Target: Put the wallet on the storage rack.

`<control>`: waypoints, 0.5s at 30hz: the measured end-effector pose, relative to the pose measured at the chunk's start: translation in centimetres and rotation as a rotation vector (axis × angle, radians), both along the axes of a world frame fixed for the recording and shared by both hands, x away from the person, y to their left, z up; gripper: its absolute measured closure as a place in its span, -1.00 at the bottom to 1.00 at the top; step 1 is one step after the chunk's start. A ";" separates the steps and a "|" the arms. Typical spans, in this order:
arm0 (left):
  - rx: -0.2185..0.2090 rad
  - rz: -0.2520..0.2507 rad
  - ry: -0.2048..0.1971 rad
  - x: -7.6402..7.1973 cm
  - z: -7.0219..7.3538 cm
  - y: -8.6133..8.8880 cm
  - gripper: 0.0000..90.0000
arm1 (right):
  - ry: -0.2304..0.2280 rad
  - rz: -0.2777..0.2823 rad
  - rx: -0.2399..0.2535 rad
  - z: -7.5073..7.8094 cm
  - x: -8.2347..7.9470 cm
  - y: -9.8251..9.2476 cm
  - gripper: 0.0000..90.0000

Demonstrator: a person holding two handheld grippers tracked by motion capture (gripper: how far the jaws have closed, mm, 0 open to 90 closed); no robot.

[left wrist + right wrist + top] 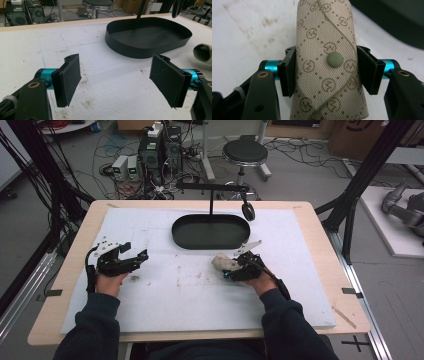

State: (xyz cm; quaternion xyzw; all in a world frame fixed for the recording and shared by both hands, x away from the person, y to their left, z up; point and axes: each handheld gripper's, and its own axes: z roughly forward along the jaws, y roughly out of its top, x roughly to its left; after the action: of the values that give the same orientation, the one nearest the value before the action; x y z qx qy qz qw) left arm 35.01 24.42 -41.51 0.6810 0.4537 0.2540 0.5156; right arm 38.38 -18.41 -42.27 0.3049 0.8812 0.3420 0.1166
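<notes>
The right gripper [327, 72] holds a rolled beige pouch [328, 62], its two black pads pressed against the pouch's sides, so the jaws stand about half closed around it. In the right gripper view the pouch stands lengthwise between the jaws; its woven cloth bears a printed pattern of small ringed letters and dotted diamonds, with a grey-green snap button [334, 60] at the middle and a thin cord [347, 40] winding across it. Both ends of the roll are cut off by the frame there, so its full length cannot be judged. In the high view the pouch [224, 262] is a pale lump on the white mat [165, 305], right of the desk's [320, 227] middle and just in front of the black oval tray [210, 242]; the right hand [255, 280] and gripper [235, 265] cover its near end, and whether it rests on the mat or is lifted clear cannot be made out. The left gripper [135, 255] lies toward the desk's left edge, well apart from the pouch, with its jaws wide and nothing between them; in the left gripper view its pads [70, 78] hang over stained mat, the tray [150, 46] ahead. At that view's right edge a blurred pale roll end [203, 52] shows, cut off by the frame. A black stand [212, 187] with a dangling round piece [248, 211] rises behind the tray, its foot hidden by the tray's wall.
</notes>
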 end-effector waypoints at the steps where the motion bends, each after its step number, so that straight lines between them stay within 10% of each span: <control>1: 0.000 -0.001 -0.001 0.0 0.0 0.0 -0.46 | -0.009 -0.001 0.007 0.3 0.0 0.0 -0.12; 15: -0.001 -0.005 -0.003 0.0 0.0 0.0 -0.45 | -0.123 -0.069 0.070 5.1 5.7 2.6 -0.12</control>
State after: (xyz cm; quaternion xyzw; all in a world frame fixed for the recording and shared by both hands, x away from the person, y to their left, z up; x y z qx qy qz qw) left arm 34.98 24.39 -41.49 0.6816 0.4514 0.2537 0.5171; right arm 44.04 -15.77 -37.19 0.3174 0.8489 0.3864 0.1713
